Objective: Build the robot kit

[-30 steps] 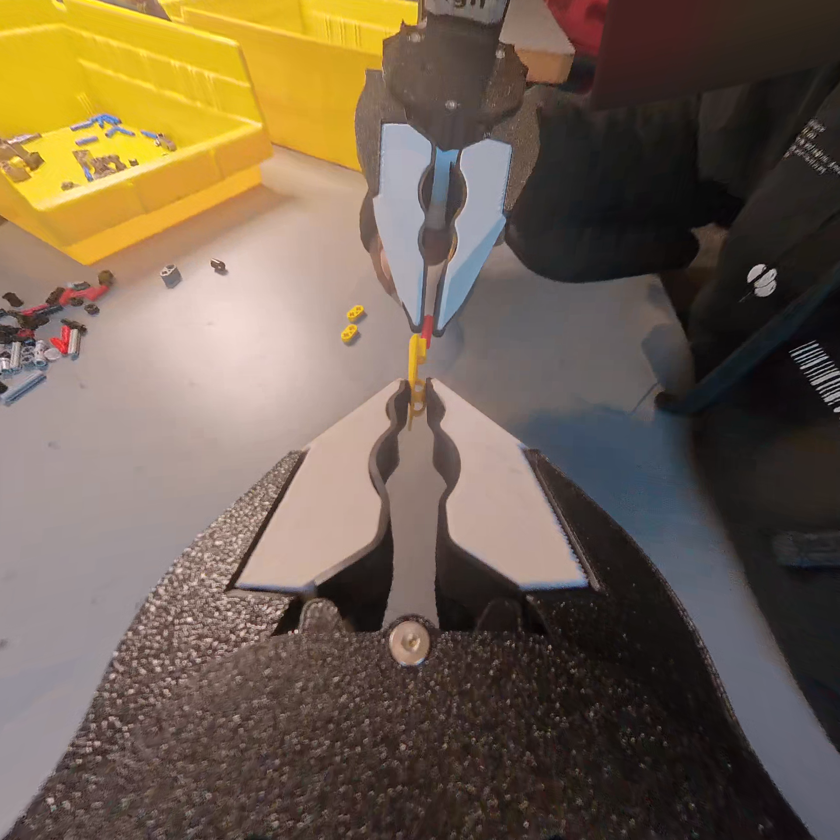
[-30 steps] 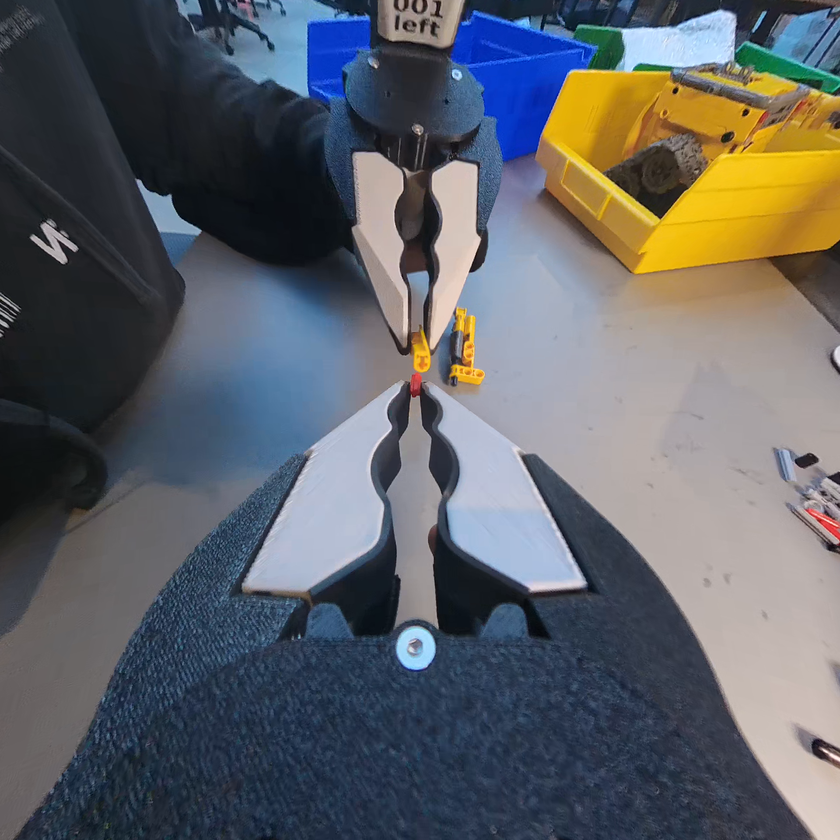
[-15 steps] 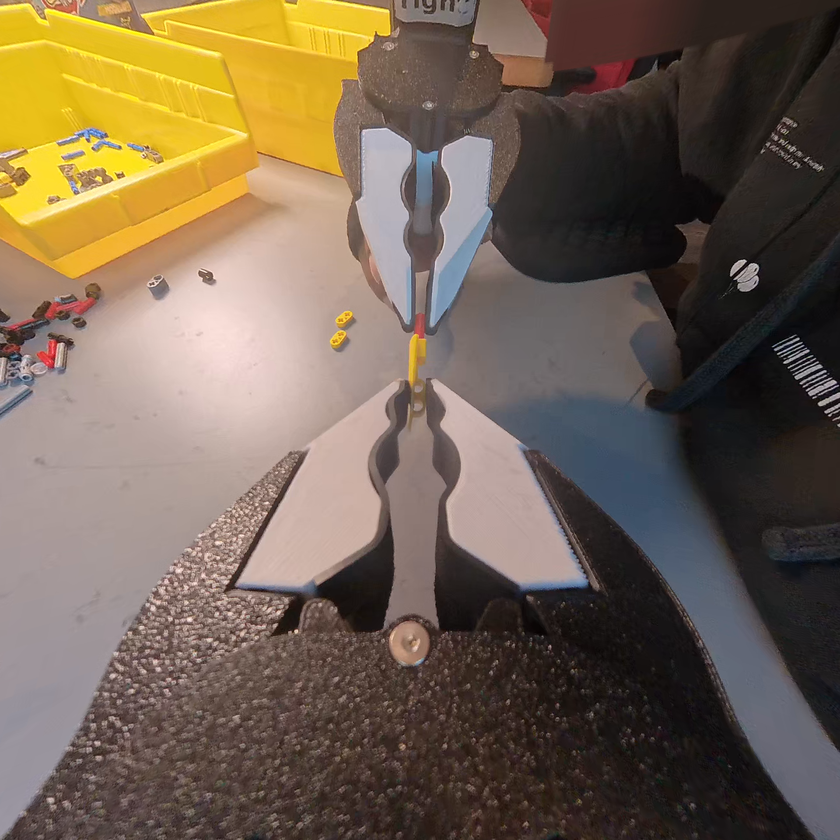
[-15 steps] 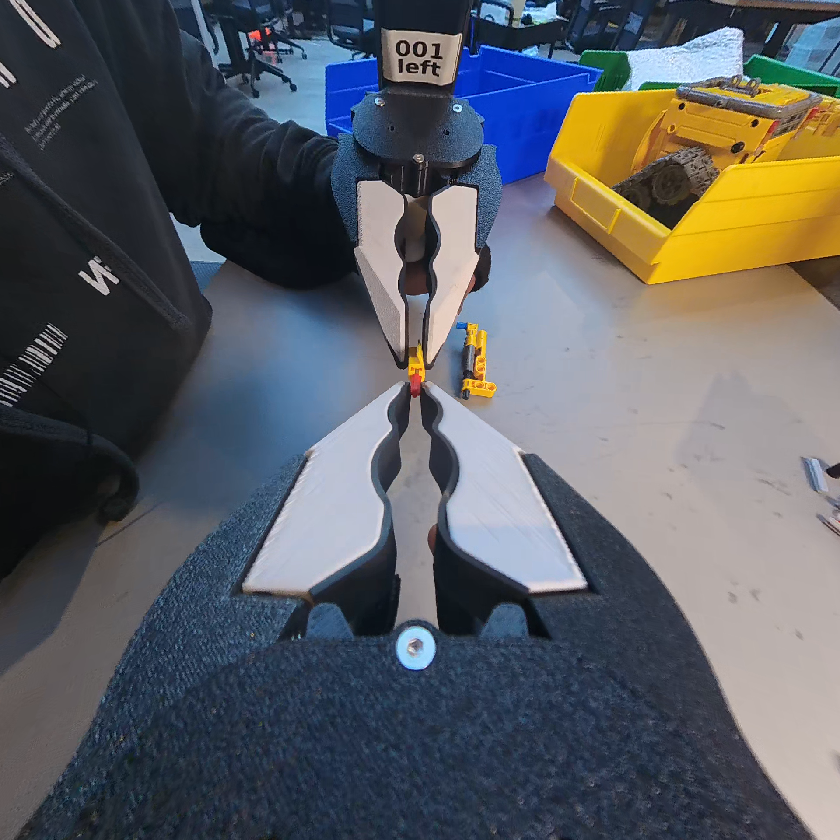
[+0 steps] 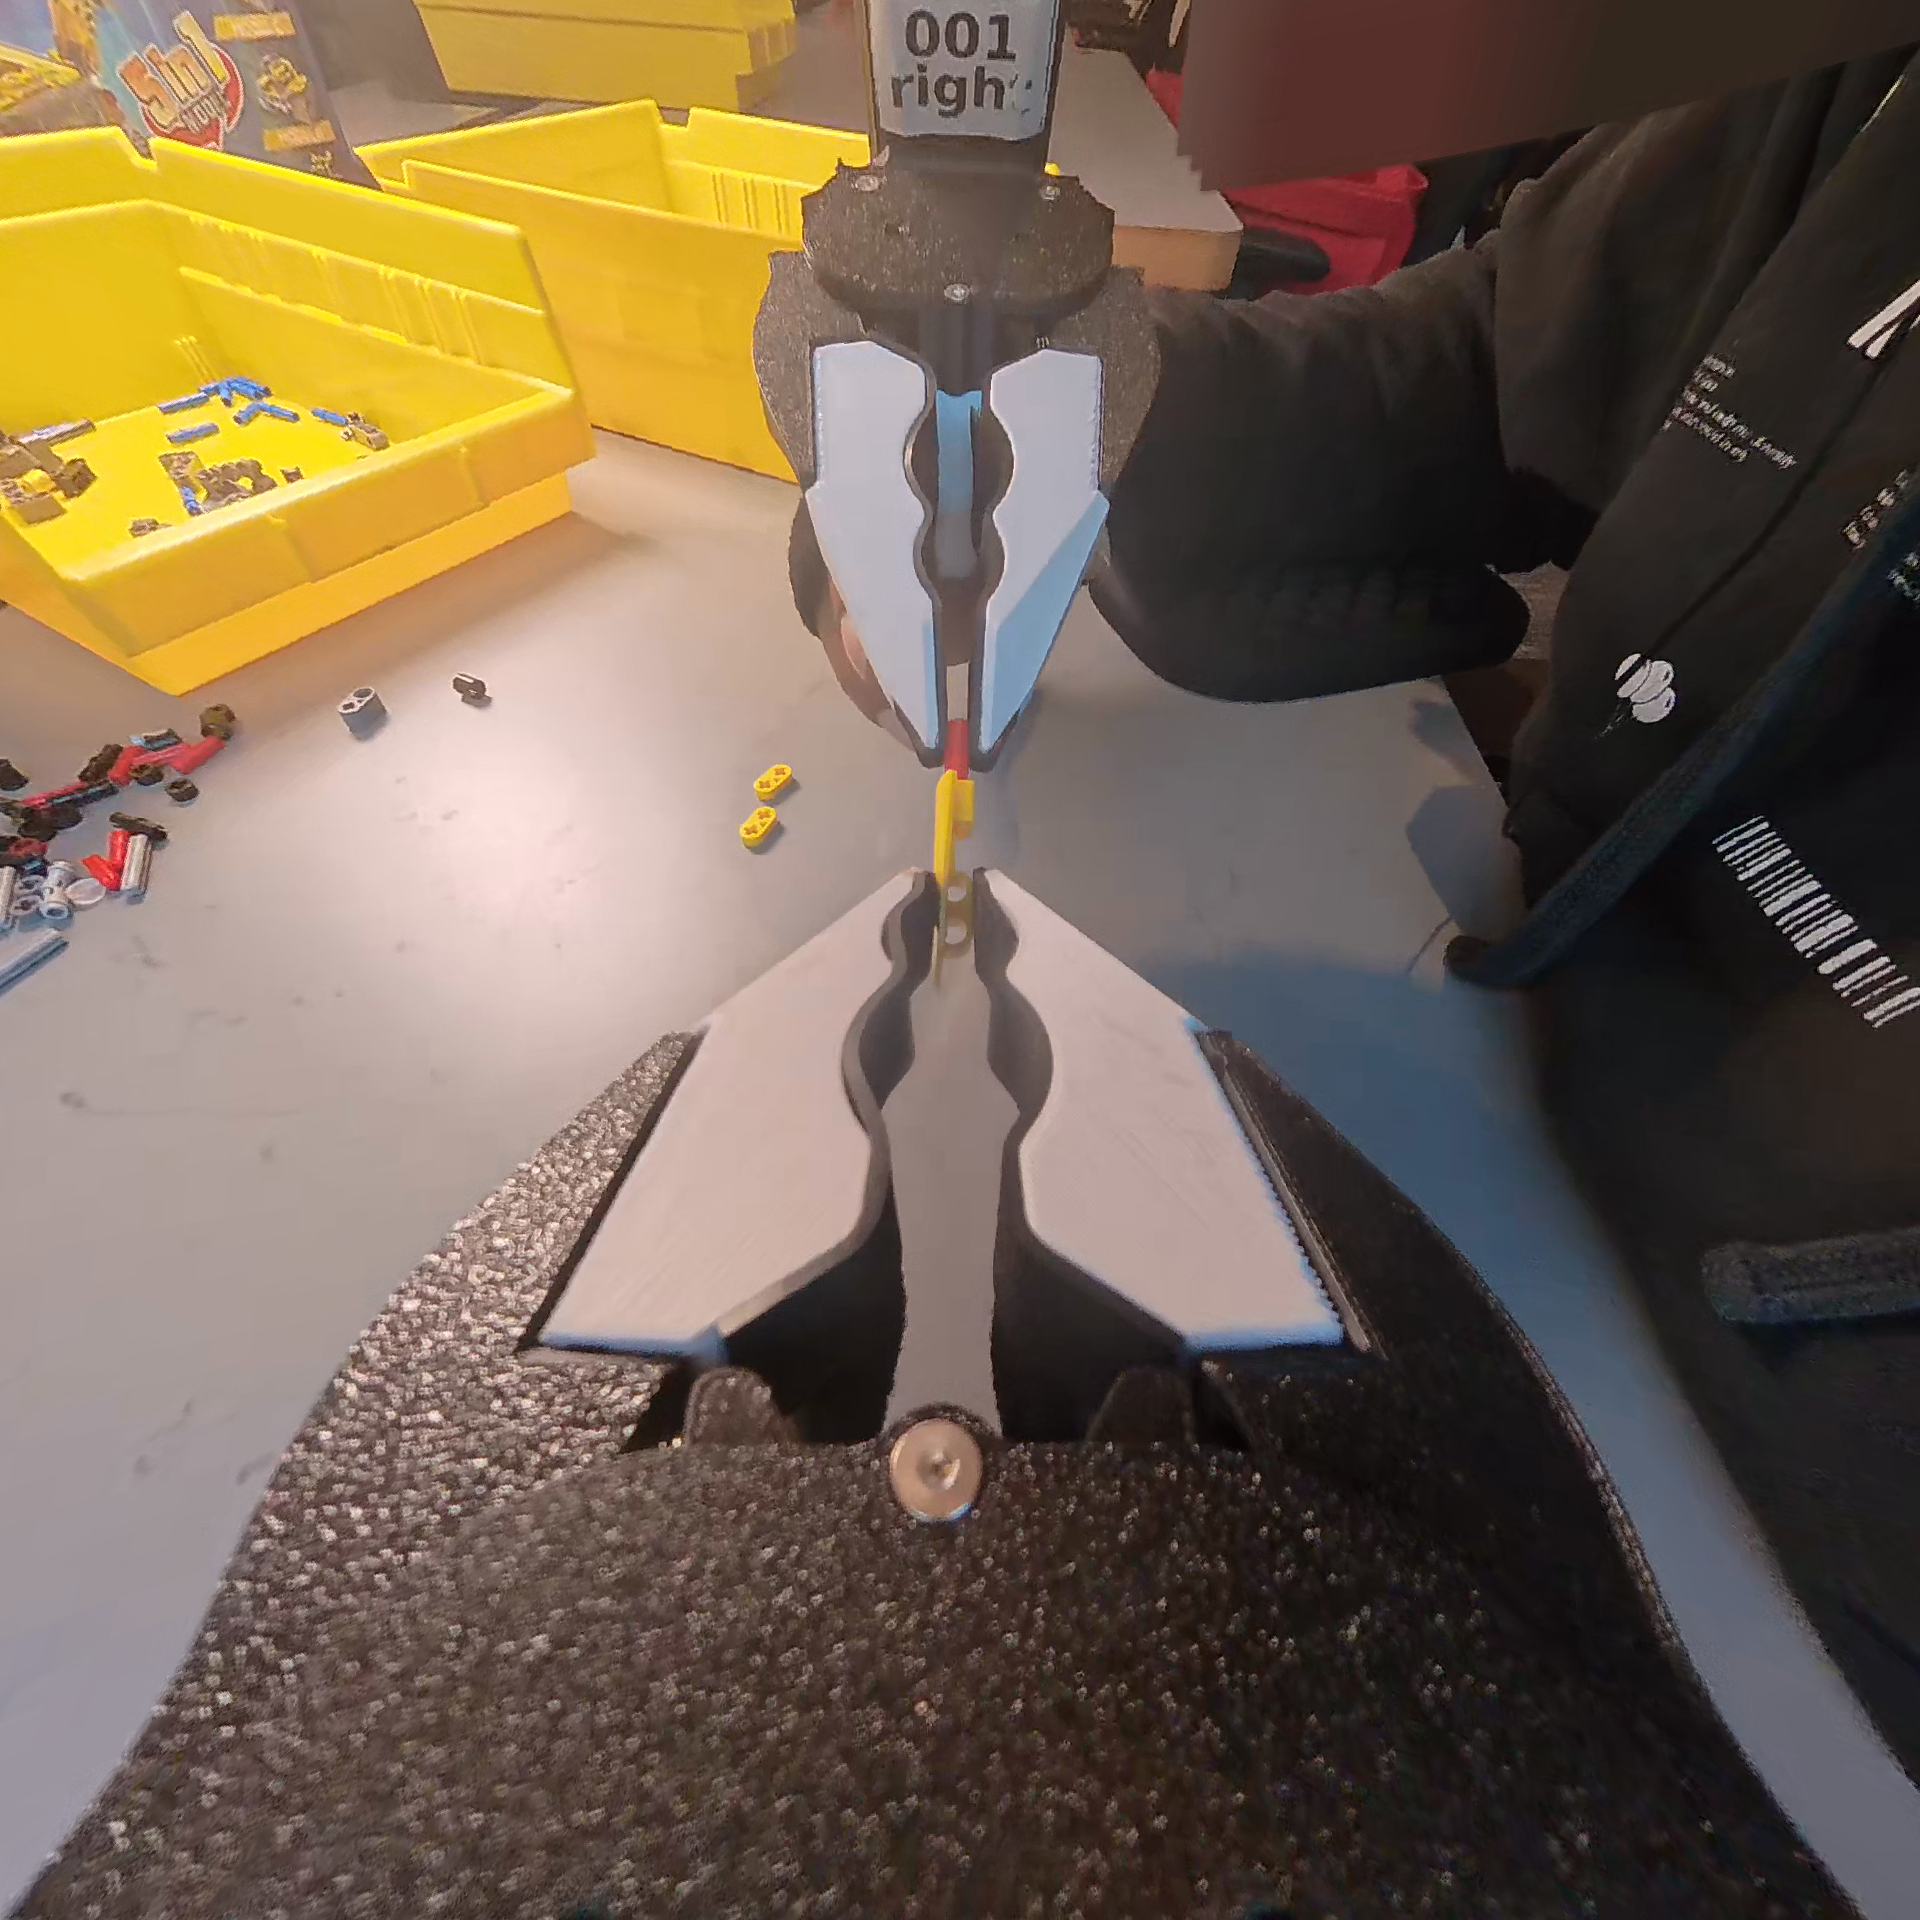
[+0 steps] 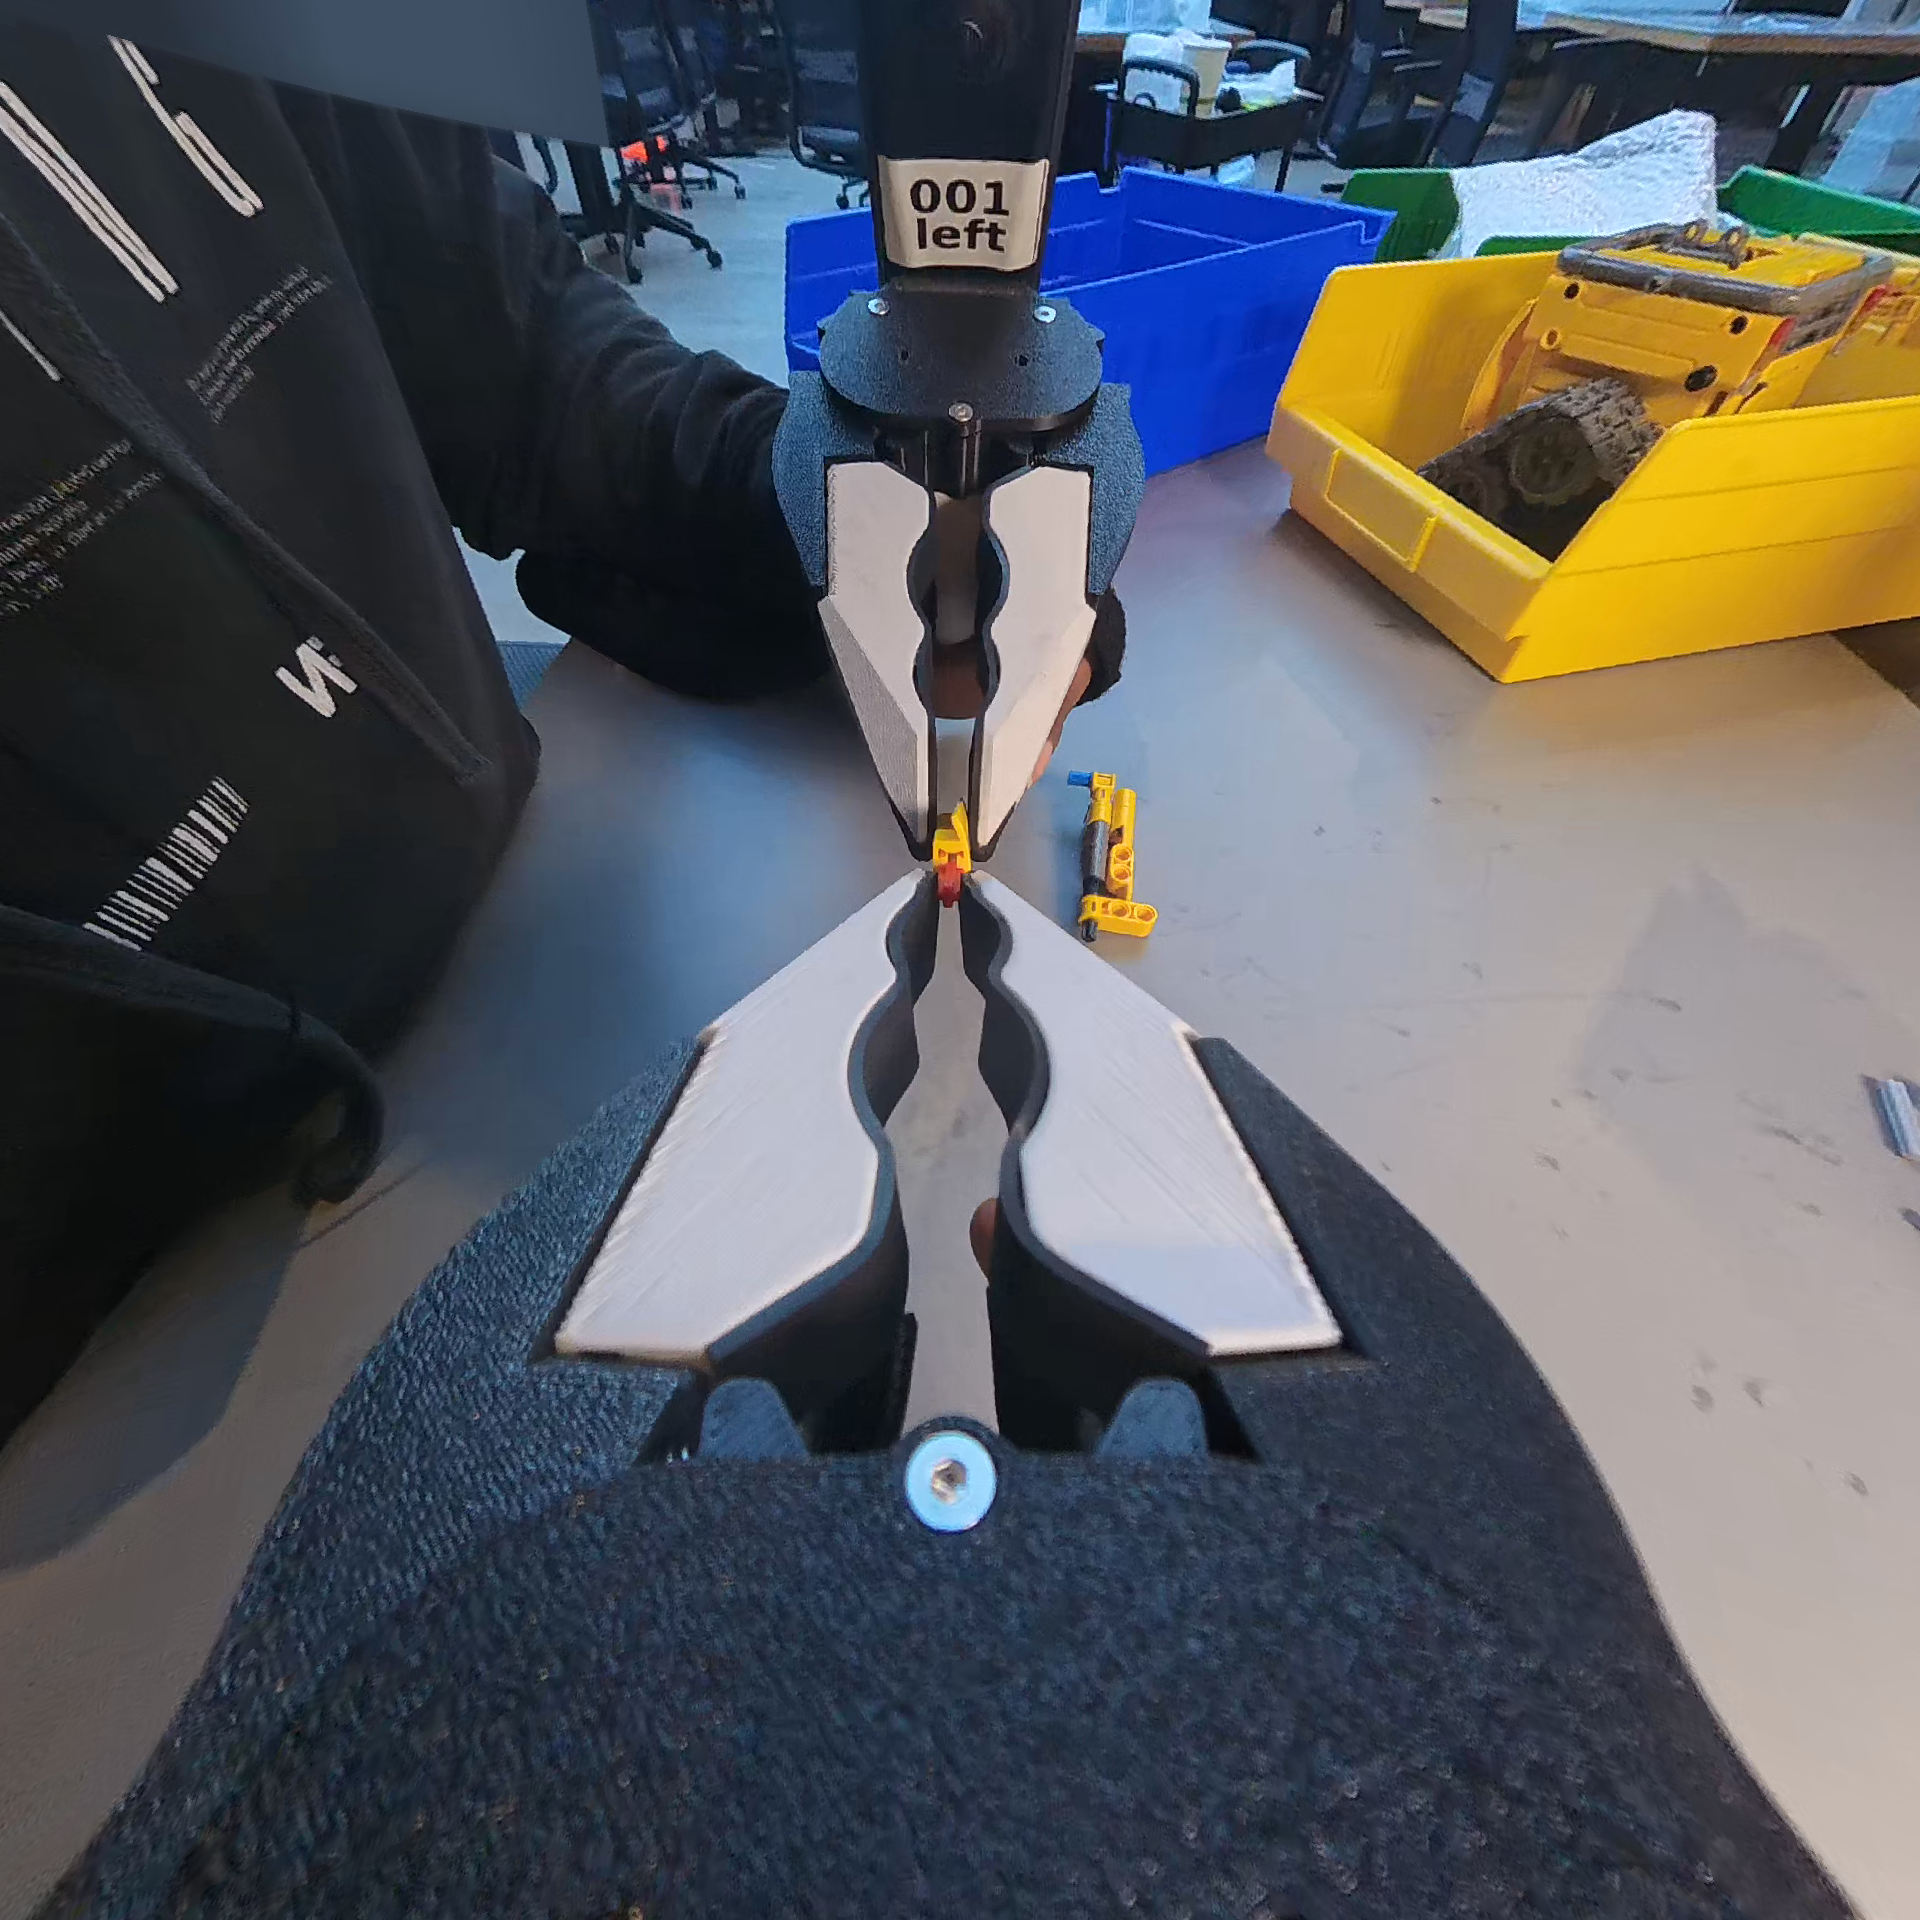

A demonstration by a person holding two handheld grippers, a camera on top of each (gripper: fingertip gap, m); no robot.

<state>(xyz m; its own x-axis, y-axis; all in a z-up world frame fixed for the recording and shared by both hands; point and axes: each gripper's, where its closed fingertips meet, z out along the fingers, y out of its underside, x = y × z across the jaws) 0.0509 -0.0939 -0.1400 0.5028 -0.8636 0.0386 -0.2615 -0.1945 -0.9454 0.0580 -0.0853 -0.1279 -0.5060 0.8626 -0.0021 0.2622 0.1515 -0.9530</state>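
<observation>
Left wrist view: we see our left gripper (image 5: 954, 896), jaws clamped on thin yellow perforated beam (image 5: 950, 847); opposite, right gripper (image 5: 954, 740) pinches red pin (image 5: 956, 740) meeting beam's far end above smooth grey surface (image 5: 416, 987). Two small yellow links (image 5: 767, 802) lie nearby; ribbed yellow plastic bin (image 5: 270, 416) holds loose bits.

Right wrist view: we see right gripper (image 6: 948, 896) jaws closed on red pin (image 6: 948, 885), touching beam (image 6: 950, 836) in left gripper (image 6: 950, 840). Yellow-black assembly (image 6: 1110, 857) lies beside.

Grey worktop (image 6: 1455, 1039) in an open office; black wheeled chairs (image 6: 665, 197) and dark desks (image 6: 1662, 42) stand behind.
</observation>
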